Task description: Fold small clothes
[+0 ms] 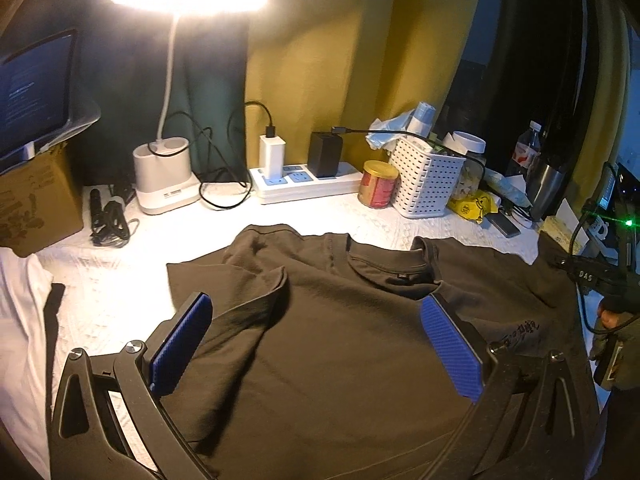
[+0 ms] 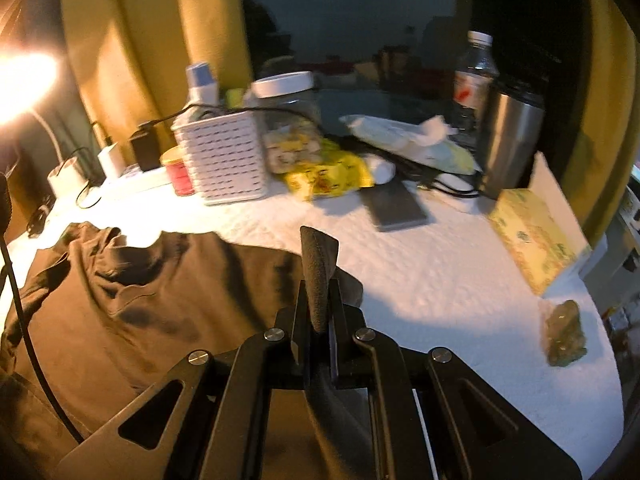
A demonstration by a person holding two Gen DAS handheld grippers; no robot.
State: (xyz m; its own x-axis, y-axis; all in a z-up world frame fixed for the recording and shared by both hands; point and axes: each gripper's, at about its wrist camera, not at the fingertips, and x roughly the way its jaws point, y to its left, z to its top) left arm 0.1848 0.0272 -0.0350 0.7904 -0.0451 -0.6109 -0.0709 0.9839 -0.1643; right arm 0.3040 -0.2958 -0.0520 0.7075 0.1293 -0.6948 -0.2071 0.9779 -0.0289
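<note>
A dark T-shirt [image 1: 340,320] lies spread, collar toward the wall, on a white textured tabletop [image 1: 120,292] lit by a glaring desk lamp [image 1: 168,168]. The left gripper [image 1: 316,312] hangs over the shirt's chest with its blue-padded jaws spread wide and nothing between them. The right gripper [image 2: 320,280] has its jaws pinched together on a fold of the shirt's edge, which stands up between the pads. Along the back of the table, against yellow curtains [image 1: 320,52], stand a power strip [image 1: 304,184] with chargers plugged in, a red and gold tin [image 1: 378,184], a white perforated basket [image 1: 424,180], a yellow snack bag [image 2: 328,176], a steel tumbler [image 2: 508,140] and a water bottle [image 2: 476,68]. A cardboard box [image 1: 36,200] sits at far left beneath a lit screen [image 1: 36,92]. A phone [image 2: 396,204] lies flat near the clutter.
</note>
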